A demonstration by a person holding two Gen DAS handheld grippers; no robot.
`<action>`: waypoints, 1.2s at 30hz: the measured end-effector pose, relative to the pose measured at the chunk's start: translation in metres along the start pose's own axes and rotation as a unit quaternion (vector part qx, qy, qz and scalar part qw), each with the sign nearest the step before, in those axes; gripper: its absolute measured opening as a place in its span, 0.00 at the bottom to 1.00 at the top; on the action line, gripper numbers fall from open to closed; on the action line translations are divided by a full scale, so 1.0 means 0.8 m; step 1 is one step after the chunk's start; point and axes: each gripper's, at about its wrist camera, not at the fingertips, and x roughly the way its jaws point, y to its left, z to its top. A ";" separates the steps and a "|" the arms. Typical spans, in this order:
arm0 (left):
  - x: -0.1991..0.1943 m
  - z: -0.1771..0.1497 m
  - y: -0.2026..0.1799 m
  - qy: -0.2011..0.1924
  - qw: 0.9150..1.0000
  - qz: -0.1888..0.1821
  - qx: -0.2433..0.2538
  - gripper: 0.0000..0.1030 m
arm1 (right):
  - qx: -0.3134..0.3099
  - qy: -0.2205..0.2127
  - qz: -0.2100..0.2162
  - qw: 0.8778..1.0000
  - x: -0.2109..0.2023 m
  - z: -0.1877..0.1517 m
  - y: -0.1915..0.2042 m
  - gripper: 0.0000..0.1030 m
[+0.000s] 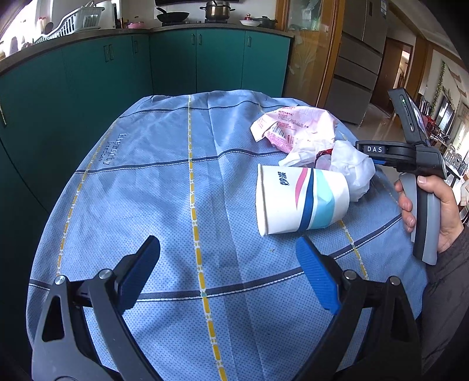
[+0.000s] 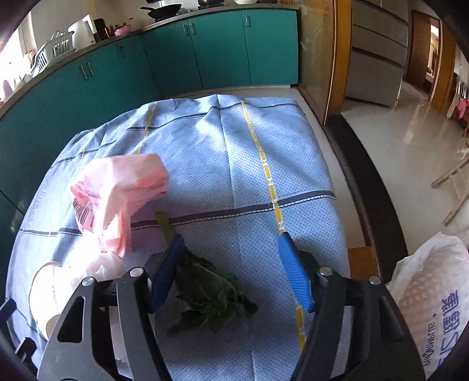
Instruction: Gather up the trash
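Teal kitchen cabinets run along the far wall, under a counter on which a wok and a steel pot are seen. Nearer, a table is covered by a light blue cloth crossed by dark blue and yellow lines.

On the right part of the cloth, the trash is gathered. A paper cup with pink, blue and turquoise stripes is laid on its side, its mouth turned to the left. Just behind it and touching it, crumpled white tissue is piled, and farther back a pink plastic wrapper with a barcode is crumpled. A wilted green leaf is laid on the cloth to the right of these, its stalk pointing away toward the far side.

The left gripper is held above the bare cloth near the front edge, its jaws spread wide with nothing between them; the cup is just beyond its right finger.

The right gripper is carried in a hand at the right edge of the table. Its jaws are parted wide, with the leaf lying between them, close against the left finger; the pads are not pressed on it. At the far right, a white printed plastic bag is seen beside the table.
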 end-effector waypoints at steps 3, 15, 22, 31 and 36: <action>-0.001 -0.002 0.000 0.000 1.000 0.000 -0.001 0.91 | 0.002 0.004 0.019 1.000 0.000 -0.002 -0.001 0.65; -0.002 -0.006 0.005 0.001 1.000 0.005 -0.003 0.91 | -0.051 -0.006 0.044 0.998 -0.022 -0.013 0.026 0.10; -0.003 -0.007 0.006 0.000 1.000 0.006 -0.004 0.91 | -0.069 -0.015 0.066 0.995 -0.051 -0.023 0.024 0.05; -0.007 -0.005 0.012 -0.010 1.000 0.013 -0.018 0.91 | -0.097 -0.015 0.122 0.988 -0.087 -0.042 0.010 0.05; -0.015 0.000 0.023 -0.029 0.998 0.013 -0.053 0.91 | -0.083 -0.013 0.087 0.993 -0.078 -0.040 0.004 0.24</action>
